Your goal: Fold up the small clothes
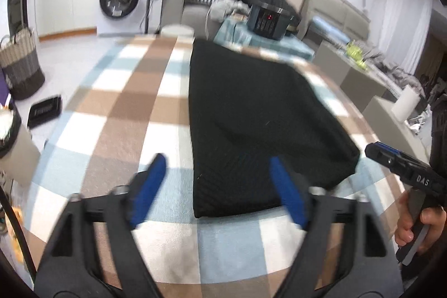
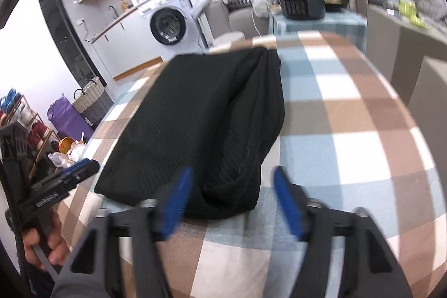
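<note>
A black knit garment (image 1: 251, 119) lies folded into a long rectangle on the checked tablecloth (image 1: 134, 108). It also shows in the right wrist view (image 2: 204, 127). My left gripper (image 1: 220, 175) is open and empty, hovering over the garment's near left corner. My right gripper (image 2: 232, 189) is open and empty, over the garment's near right corner. The right gripper's body shows at the far right of the left wrist view (image 1: 402, 166). The left gripper's body shows at the left of the right wrist view (image 2: 64, 180).
A black appliance (image 1: 269, 20) stands on a teal-covered stand beyond the table's far end. A washing machine (image 1: 121, 0), a woven basket (image 1: 21, 66) and a dark flat object (image 1: 44, 111) are on the floor side at the left. A grey sofa (image 1: 363, 74) is at the right.
</note>
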Demonstrator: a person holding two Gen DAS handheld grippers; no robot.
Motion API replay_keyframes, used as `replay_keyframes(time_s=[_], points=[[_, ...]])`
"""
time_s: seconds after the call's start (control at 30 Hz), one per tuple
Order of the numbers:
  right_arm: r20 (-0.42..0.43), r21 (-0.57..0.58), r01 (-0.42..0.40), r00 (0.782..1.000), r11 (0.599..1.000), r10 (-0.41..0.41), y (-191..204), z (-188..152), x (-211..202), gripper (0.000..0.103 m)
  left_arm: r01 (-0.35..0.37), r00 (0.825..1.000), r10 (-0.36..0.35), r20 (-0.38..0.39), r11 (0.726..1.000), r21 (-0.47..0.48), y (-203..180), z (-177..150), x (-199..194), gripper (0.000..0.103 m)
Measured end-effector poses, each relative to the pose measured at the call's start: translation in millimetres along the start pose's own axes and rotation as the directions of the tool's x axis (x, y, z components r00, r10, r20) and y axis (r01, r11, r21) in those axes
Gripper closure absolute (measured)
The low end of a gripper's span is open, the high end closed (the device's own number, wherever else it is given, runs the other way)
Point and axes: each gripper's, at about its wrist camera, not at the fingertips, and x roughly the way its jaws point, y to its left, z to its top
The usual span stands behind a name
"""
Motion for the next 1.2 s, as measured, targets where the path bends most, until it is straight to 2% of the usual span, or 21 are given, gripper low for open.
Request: replay_keyframes(time_s=[0.03,0.1,0.13,0.17,0.27,0.4,0.5,0.63,0.7,0.93,1.2], points=[[0.026,-0.017,-0.002,1.000,1.000,0.003,2.1,-0.8,-7.2,0.013,0.005,1.000,-0.006,0.028,1.000,0.017,-2.5,-0.4,-8.0,0.017],[0.072,-0.056,-0.008,0.997,0.998,0.012,6.5,-2.0,-19.1,0.008,0.009,0.998,-0.011,0.060,0.999,0.039,-6.1,-0.5,-18.1,0.012],[0.091,-0.084,-0.007,0.996,0.996,0.014,10.1,-3.4,-25.0,0.001,0.011,0.997,-0.014,0.075,0.999,0.047,-8.0,-1.5,-23.0,0.006],[0.096,-0.104,-0.005,0.995,0.995,0.015,13.8,-4.5,-29.0,0.000,0.022,0.995,-0.027,0.094,0.998,0.056,-9.4,-3.3,-27.6,0.002],[0.135,-0.160,-0.028,0.990,0.987,0.050,22.4,-10.2,-39.5,0.000,0.044,0.989,-0.054,0.134,0.996,0.075,-12.3,-10.0,-35.2,0.001],[0.168,-0.227,-0.045,0.982,0.973,0.085,31.7,-20.7,-46.1,0.000,0.022,0.985,-0.036,0.167,0.996,0.085,-14.2,-18.8,-35.6,0.001],[0.210,-0.254,-0.033,0.974,0.967,0.088,34.9,-28.3,-49.4,0.000,0.031,0.982,-0.048,0.185,0.995,0.092,-14.6,-26.5,-34.5,0.001],[0.260,-0.263,-0.032,0.960,0.964,0.103,36.4,-33.0,-54.8,0.000,-0.017,0.979,-0.007,0.206,0.993,0.114,-15.2,-31.6,-34.1,0.001],[0.276,-0.265,-0.033,0.955,0.964,0.109,36.9,-34.1,-56.2,0.000,0.002,0.977,-0.025,0.213,0.994,0.108,-12.8,-32.7,-33.9,0.001],[0.255,-0.279,-0.055,0.958,0.959,0.129,36.4,-39.7,-46.1,0.000,-0.003,0.977,-0.018,0.211,0.995,0.099,-10.1,-32.9,-29.3,0.001],[0.279,-0.272,-0.046,0.952,0.961,0.125,32.6,-43.5,-46.1,0.000,-0.009,0.978,-0.012,0.210,0.995,0.101,-11.2,-32.6,-28.5,0.001]])
